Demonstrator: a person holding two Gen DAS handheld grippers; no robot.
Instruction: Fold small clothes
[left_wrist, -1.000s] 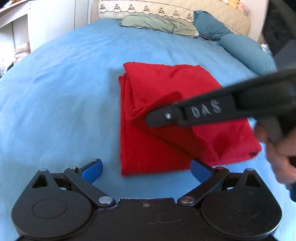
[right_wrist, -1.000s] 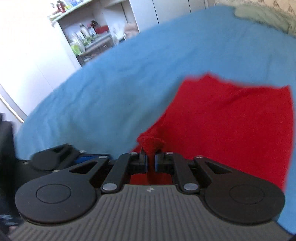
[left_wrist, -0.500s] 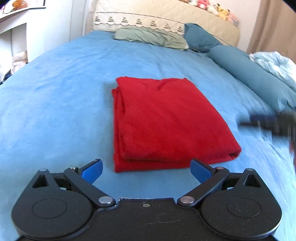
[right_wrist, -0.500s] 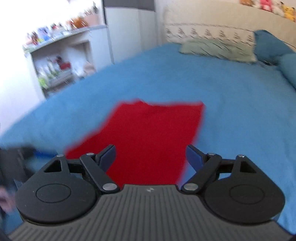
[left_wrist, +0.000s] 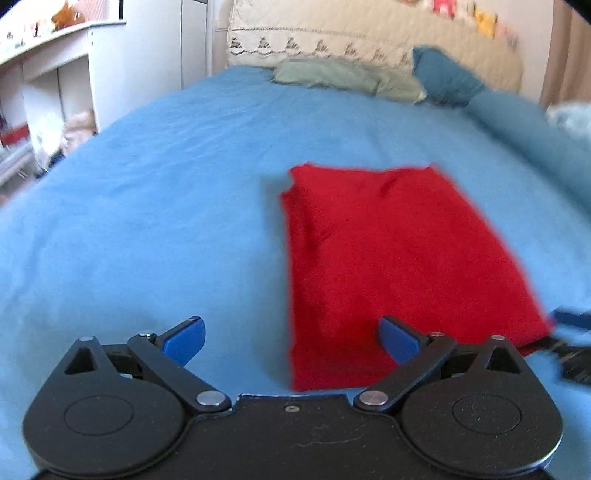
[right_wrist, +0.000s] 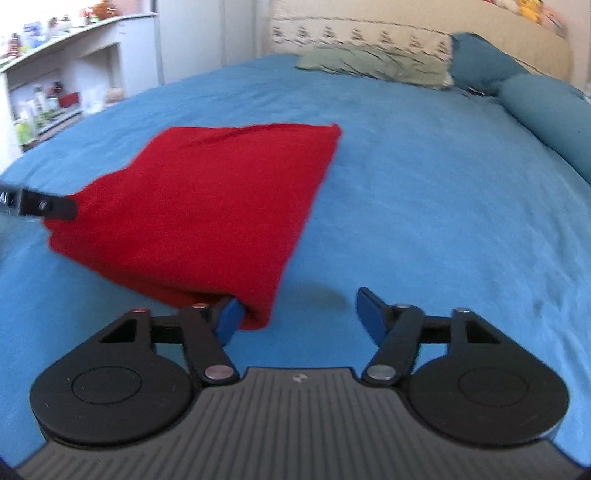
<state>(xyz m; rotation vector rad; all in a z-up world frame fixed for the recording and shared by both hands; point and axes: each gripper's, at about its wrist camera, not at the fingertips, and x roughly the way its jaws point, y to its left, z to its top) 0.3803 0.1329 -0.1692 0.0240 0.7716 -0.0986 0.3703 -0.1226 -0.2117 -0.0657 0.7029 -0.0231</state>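
A red garment (left_wrist: 399, 266), folded into a rectangle, lies flat on the blue bed cover (left_wrist: 147, 206). My left gripper (left_wrist: 291, 338) is open and empty at the garment's near left corner, its right finger over the cloth's near edge. In the right wrist view the garment (right_wrist: 207, 206) lies ahead to the left. My right gripper (right_wrist: 299, 314) is open and empty at its near right corner, with the left fingertip (right_wrist: 229, 317) against the cloth's edge. The right gripper's tip shows at the left wrist view's right edge (left_wrist: 569, 343). The left gripper's finger shows in the right wrist view (right_wrist: 40, 206).
A grey-green pillow (left_wrist: 343, 77) and teal pillows (left_wrist: 447, 81) lie at the head of the bed, before a beige headboard (left_wrist: 369, 37). A teal bolster (right_wrist: 550, 118) runs along the right side. White shelves (right_wrist: 55, 85) stand beyond the bed's left edge.
My right gripper let go of the garment's folded flap, opened and swung back to the near right corner. The flap now lies flat. My left gripper shifted left, still open.
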